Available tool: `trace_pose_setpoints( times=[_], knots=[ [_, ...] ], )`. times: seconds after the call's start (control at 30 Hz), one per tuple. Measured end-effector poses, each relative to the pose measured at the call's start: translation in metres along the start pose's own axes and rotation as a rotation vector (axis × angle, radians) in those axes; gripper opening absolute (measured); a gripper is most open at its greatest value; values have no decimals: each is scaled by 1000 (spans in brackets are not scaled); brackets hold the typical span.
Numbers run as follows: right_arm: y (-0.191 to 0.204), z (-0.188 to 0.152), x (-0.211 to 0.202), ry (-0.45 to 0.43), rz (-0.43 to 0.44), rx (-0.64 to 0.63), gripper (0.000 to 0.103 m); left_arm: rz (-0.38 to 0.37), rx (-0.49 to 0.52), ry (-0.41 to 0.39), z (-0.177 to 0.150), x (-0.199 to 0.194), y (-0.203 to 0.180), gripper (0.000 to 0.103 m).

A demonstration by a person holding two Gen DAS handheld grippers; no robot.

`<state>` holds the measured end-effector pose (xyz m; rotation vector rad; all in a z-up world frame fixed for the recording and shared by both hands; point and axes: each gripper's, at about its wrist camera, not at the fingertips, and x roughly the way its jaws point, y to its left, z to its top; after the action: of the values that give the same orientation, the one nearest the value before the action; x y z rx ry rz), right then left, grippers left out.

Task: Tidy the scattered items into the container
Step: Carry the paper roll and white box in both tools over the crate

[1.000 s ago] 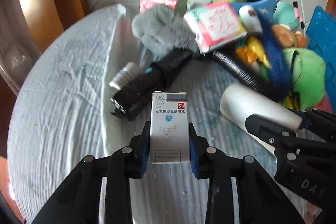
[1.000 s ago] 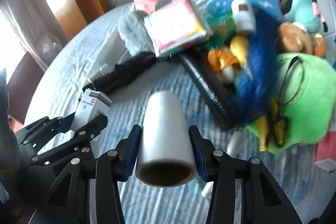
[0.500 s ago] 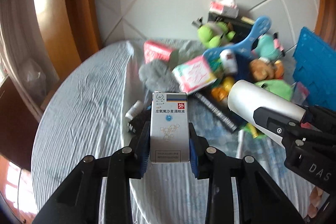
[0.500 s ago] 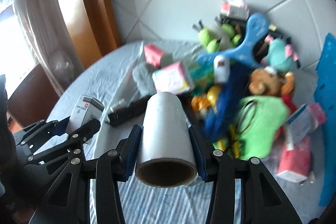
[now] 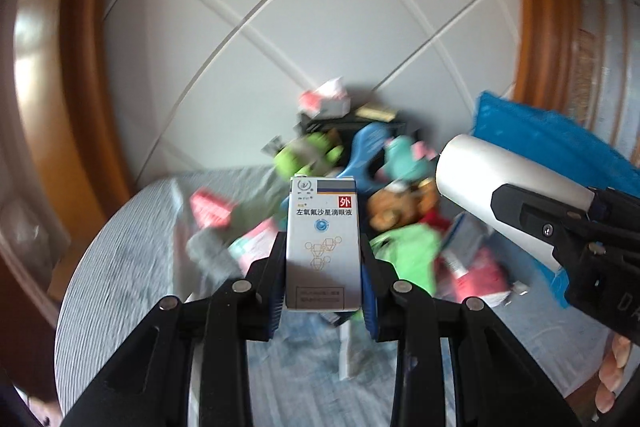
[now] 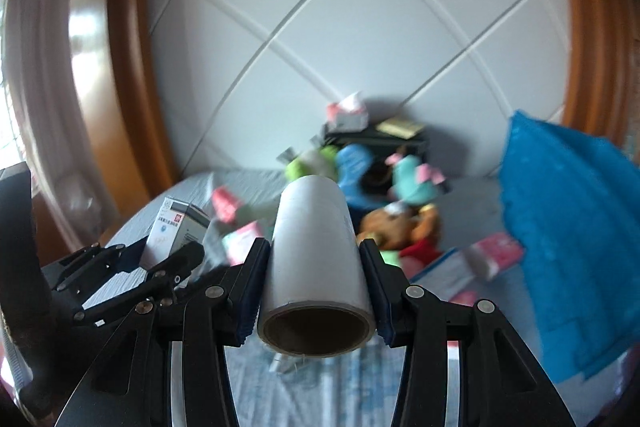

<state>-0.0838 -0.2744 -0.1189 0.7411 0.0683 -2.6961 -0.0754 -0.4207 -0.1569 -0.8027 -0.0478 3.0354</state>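
Ahead, toy pile (image 5: pixel 384 203) against wall (image 5: pixel 320 27).

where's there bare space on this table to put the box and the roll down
Bare cloth lies on the table's left side, between its rounded edge and the grey fuzzy item, and along the near edge below the grippers. The middle and far side are crowded with plush toys, pink packs and the black container.

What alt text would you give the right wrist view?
The right gripper clamps a white roll lengthwise, its hollow core facing the camera, above a blue-striped bedsheet. At left, the left gripper holds a small white box. Beyond lies a blurred pile of plush toys and packets near a blue mat.
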Motion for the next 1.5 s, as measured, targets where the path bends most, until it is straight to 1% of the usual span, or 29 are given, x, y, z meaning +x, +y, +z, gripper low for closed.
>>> trace_pose_setpoints(
  times=[0.07, 0.1, 0.2, 0.27, 0.3, 0.33, 0.37, 0.43, 0.47, 0.53, 0.63, 0.73, 0.8, 0.9, 1.0, 1.1, 1.23, 1.37, 1.43, 1.47, 1.5],
  knots=[
    [-24, 6, -16, -34, -37, 11, 45, -37, 17, -28, 12, -2, -29, 31],
    [-42, 9, -26, -54, -60, 23, 45, -54, 28, -39, 18, -2, -45, 31],
    [-93, 12, -52, -101, -115, 50, 45, -114, 68, -76, 37, -1, -106, 31],
    [-135, 13, -69, -135, -148, 59, 45, -149, 85, -104, 49, 0, -150, 31],
    [-163, 13, -79, -153, -170, 60, 45, -170, 91, -117, 55, 1, -176, 31],
    [-184, 13, -86, -165, -185, 59, 45, -191, 97, -127, 62, 3, -203, 31],
    [-215, 13, -96, -176, -200, 60, 45, -212, 107, -140, 69, 5, -234, 31],
    [-267, 13, -111, -186, -226, 46, 45, -232, 128, -154, 82, 9, -288, 31],
    [-294, 12, -117, -179, -248, 41, 45, -241, 135, -146, 89, 13, -317, 31],
    [-353, 13, -126, -140, -287, 32, 45, -289, 152, -103, 103, 22, -373, 31],
    [-420, 14, -129, -95, -332, 7, 45, -302, 192, -24, 122, 38, -446, 31],
    [-474, 18, -119, -47, -330, 25, 45, -332, 194, 99, 137, 64, -498, 31],
    [-497, 22, -113, -31, -319, 36, 45, -302, 198, 157, 146, 85, -525, 31],
    [-528, 32, -103, -11, -305, 50, 45, -265, 200, 226, 157, 114, -552, 31],
    [-547, 39, -86, 20, -298, 54, 45, -240, 217, 282, 159, 135, -577, 31],
    [-560, 38, -76, 51, -284, 63, 45, -251, 224, 324, 149, 146, -583, 31],
    [-570, 29, -64, 92, -270, 66, 45, -231, 230, 354, 136, 157, -589, 31],
    [-579, 22, -62, 107, -261, 86, 45, -208, 246, 384, 130, 164, -593, 31],
    [-582, 21, -62, 105, -260, 91, 45, -197, 249, 383, 128, 165, -593, 44],
    [-583, 21, -62, 104, -259, 93, 45, -191, 246, 380, 129, 165, -592, 65],
    [-584, 21, -62, 104, -258, 93, 45, -186, 242, 373, 129, 163, -592, 81]
  ],
)
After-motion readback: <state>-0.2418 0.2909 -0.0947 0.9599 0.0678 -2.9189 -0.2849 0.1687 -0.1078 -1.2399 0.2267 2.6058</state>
